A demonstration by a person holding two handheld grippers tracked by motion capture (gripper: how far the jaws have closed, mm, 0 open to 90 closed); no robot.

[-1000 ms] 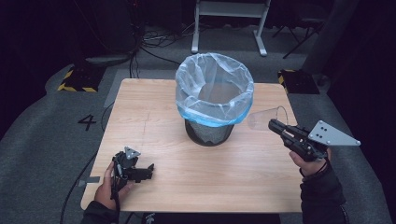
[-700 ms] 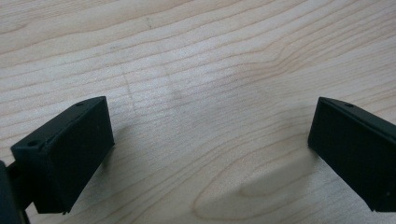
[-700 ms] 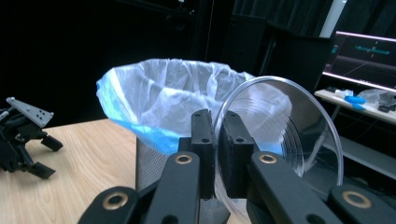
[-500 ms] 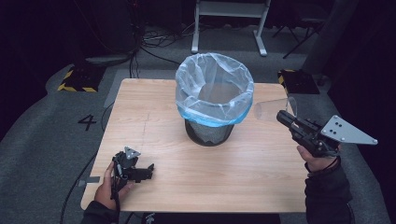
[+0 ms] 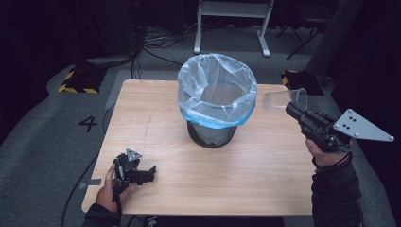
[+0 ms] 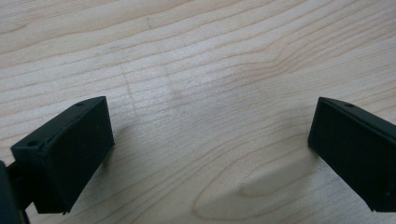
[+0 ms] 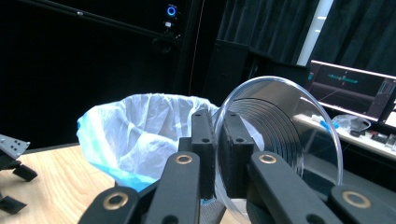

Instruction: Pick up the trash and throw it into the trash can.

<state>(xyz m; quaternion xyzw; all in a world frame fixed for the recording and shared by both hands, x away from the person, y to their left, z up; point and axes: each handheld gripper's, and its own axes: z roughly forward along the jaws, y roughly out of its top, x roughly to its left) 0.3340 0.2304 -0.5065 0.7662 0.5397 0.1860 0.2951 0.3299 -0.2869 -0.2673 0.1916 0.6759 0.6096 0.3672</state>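
In the high view a wooden table [image 5: 265, 189] carries a dark mesh bin [image 5: 211, 135] near its middle, lined with a pale blue bag [image 5: 217, 92] whose rim is folded out over the top. The right gripper [image 5: 294, 110], held in a hand [image 5: 326, 153] at the table's right edge, is raised off the table and points toward the bin. Its jaws are pinched on the wall of a clear plastic cup [image 5: 283, 100], which lies on its side in the air just beside the bag's rim, its mouth turned away from the bin. The grey plate [image 5: 361, 126] on top of this gripper sticks out to the right. The left gripper [image 5: 142, 174] rests on the table near the front left corner, a hand [image 5: 109, 189] around it, well apart from the bin. In the left gripper view the two black jaws stand wide apart, low over bare wood grain, with nothing between them. In the right gripper view the jaws sit almost together, clamping the cup [image 7: 280, 140] by its rim, one jaw inside and one outside. The bag [image 7: 140, 135] lies beyond them, and the left gripper [image 7: 11, 172] shows at the far left on the table.
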